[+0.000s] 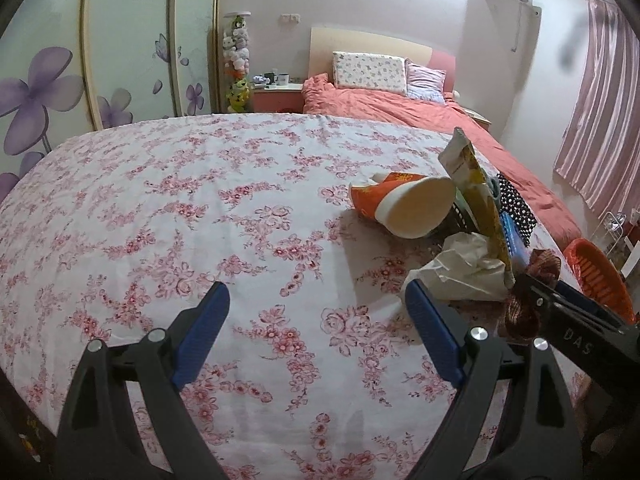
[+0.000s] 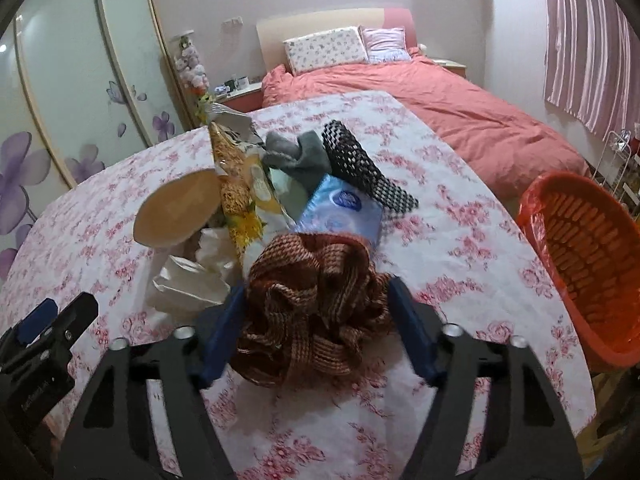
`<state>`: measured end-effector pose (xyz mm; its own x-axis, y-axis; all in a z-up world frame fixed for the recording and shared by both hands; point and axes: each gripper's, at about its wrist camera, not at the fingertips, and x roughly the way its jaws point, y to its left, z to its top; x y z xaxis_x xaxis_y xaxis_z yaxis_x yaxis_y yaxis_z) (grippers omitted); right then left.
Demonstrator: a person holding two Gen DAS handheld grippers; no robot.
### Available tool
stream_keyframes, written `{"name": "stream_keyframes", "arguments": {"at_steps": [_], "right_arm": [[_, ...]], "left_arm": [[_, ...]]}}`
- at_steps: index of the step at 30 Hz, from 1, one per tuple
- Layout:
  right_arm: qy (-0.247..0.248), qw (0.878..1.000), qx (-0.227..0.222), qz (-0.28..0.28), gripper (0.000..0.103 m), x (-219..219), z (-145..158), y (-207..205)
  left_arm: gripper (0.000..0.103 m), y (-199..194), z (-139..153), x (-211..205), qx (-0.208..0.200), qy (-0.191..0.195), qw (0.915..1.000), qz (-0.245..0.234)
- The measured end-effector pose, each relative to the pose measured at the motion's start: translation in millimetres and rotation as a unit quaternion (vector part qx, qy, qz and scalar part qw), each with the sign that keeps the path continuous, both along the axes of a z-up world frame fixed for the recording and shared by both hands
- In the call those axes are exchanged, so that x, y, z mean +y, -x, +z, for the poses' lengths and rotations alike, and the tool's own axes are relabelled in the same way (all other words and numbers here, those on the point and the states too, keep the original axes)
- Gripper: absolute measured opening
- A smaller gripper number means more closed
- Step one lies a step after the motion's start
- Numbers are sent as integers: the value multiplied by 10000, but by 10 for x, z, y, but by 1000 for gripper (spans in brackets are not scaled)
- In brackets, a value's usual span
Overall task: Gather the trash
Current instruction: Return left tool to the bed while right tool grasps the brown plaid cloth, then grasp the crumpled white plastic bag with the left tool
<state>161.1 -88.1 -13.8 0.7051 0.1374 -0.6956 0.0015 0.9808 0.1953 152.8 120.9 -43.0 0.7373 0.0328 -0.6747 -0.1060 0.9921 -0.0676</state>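
Right tool (image 2: pixel 316 324) clamped on brown woven bundle (image 2: pixel 316 304), resting on the counter (image 2: pixel 460 248) beside orange basket (image 2: pixel 592 256) (likely destination). Left tool (image 1: pixel 316 320) spread wide, empty, near crumpled tissue (image 1: pixel 464 268).

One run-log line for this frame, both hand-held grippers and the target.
left hand-held gripper: open, empty, over tablecloth | right hand-held gripper: jaws around brown woven bundle, contact unclear | orange basket: table's right edge

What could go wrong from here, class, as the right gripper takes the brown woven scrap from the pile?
1. The right gripper straddles the loose, bunched brown scrap; it may slip out.
2. The crumpled paper lies against it and could be dragged along.
3. The orange basket sits at the table's edge; a drop could miss.
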Motion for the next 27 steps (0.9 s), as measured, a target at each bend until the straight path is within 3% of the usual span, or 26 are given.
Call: {"name": "stream_keyframes", "arguments": {"at_steps": [2,5,8,14,27], "right_arm": [[-25,10000,-4,-5,44,-53,5,24],[-112,9999,-18,-60,30,-147,14,58],[-181,9997,-71,-113,25,-219,41,98],[-210,9993,-193,-251,20,-378,96,159],[-285,9985,-187,-439,19,-612,58,188]], "left_arm": [[88,-13,-19,-37,21,13,10000,-63],[88,-35,-41,-111,57,43,9998,-205],[88,-47,-54,-192,81,57,9994,-342],[88,-131,-54,-392,147,177,9975,-670],[88,-431,-84,-885,269,53,9925,-1194]]}}
